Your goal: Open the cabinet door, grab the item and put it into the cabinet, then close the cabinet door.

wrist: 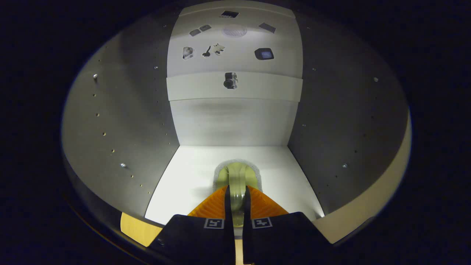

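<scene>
Fingers of the gripper [237, 198] are clamped close together on the item [237, 176], a pale greenish, translucent rounded thing whose exact kind I cannot tell; a narrow part of it is pinched between them while its wider end juts just beyond the tips. It sits low over the cabinet [121, 121] floor, near the front edge and about midway between the two side walls, with the back wall well beyond. Held this low and central, it looks about ready to be set down, so the placing step seems nearly done; release and closing the door remain.
</scene>
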### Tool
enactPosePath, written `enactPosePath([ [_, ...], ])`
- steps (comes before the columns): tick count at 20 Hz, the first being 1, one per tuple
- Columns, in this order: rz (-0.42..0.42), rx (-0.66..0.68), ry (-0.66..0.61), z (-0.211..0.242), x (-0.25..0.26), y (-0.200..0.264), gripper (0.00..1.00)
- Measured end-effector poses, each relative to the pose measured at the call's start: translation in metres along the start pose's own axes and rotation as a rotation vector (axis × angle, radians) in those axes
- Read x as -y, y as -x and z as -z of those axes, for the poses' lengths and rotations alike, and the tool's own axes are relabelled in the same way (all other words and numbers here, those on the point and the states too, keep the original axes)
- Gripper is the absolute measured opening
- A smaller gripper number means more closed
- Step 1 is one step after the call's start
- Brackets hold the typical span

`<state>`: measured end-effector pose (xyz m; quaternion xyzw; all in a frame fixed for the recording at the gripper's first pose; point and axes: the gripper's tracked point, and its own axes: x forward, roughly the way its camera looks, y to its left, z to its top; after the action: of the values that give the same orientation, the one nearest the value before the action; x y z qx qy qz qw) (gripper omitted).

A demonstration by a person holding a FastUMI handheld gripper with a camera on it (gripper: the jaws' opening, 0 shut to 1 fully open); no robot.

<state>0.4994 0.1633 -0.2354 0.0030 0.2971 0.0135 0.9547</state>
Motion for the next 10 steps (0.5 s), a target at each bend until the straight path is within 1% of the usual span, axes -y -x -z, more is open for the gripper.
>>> enactPosePath([
  [3, 0.003, -0.012, -0.006, -0.003, -0.001, -0.027, 0.12],
  [6, 0.007, -0.009, 0.007, -0.006, -0.002, -0.044, 0.14],
  [8, 0.015, -0.001, 0.001, -0.009, -0.001, -0.052, 0.18],
  [9, 0.013, -0.005, -0.003, -0.009, -0.001, -0.055, 0.19],
  [10, 0.002, -0.004, -0.009, -0.01, -0.003, -0.057, 0.24],
])
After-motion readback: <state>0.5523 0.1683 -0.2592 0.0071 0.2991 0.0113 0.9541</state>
